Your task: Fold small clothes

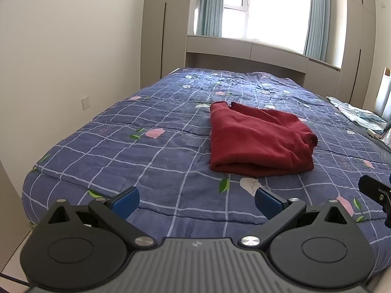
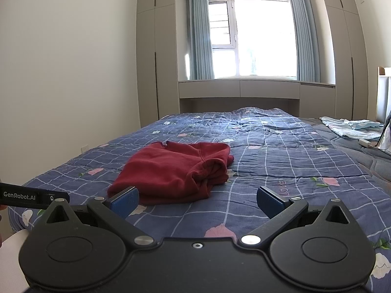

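Observation:
A dark red garment [image 1: 256, 139] lies folded into a rough rectangle on the blue checked quilt [image 1: 146, 146]. In the right wrist view it [image 2: 176, 171] lies ahead and to the left. My left gripper [image 1: 196, 201] is open and empty, held above the quilt short of the garment. My right gripper [image 2: 198, 201] is open and empty, just short of the garment's near edge; its left blue pad [image 2: 124, 200] overlaps that edge in view. The right gripper's body shows at the right edge of the left wrist view [image 1: 376, 190].
The bed's left edge drops beside a white wall [image 1: 61, 73]. Light blue cloth [image 2: 352, 128] lies at the bed's far right. A window shelf unit [image 2: 239, 92] and tall wardrobes [image 2: 154, 61] stand behind the bed. The left gripper's body [image 2: 31, 196] shows at the left.

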